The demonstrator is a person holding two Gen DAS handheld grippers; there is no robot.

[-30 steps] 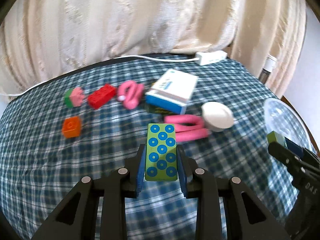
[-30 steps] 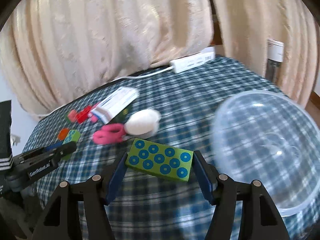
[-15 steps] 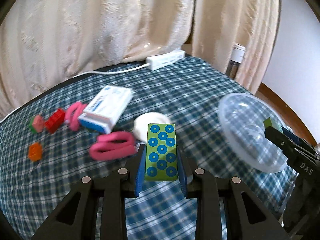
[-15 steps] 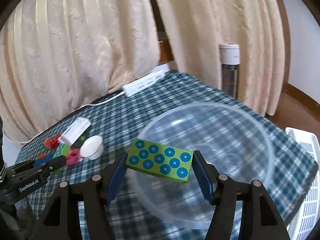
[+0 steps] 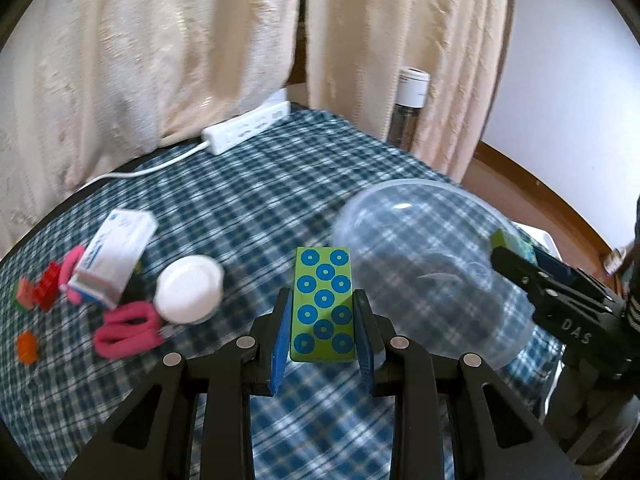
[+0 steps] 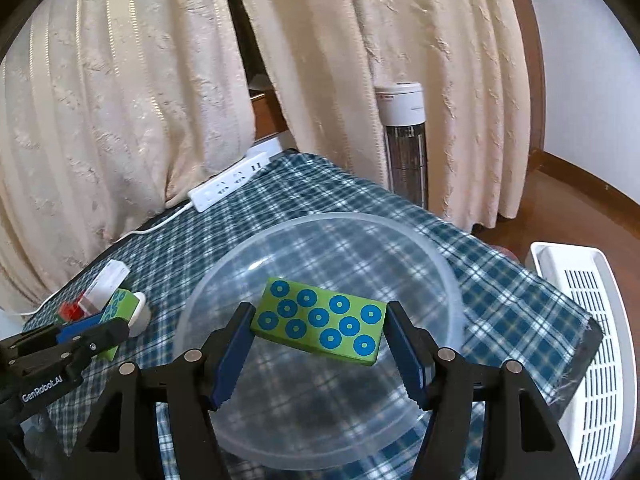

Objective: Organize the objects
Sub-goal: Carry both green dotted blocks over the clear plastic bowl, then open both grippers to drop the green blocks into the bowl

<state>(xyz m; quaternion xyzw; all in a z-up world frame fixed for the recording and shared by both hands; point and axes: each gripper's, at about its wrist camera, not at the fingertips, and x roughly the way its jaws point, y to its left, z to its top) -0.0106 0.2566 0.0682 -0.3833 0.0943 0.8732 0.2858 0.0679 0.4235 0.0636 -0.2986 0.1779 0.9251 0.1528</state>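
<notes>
Here both tongs, left and right, clamp green blocks; toys behind blur.

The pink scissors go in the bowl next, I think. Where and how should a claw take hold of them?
Judging by the left wrist view, grip the pink-handled scissors across the two looped handles, coming from above. They lie flat on the checked tablecloth, and their tip end sits under the round white lid, so the handles are the only free part.

Green block (blue ring dots); tablecloth blue-white plaid; curtains cream.
</notes>
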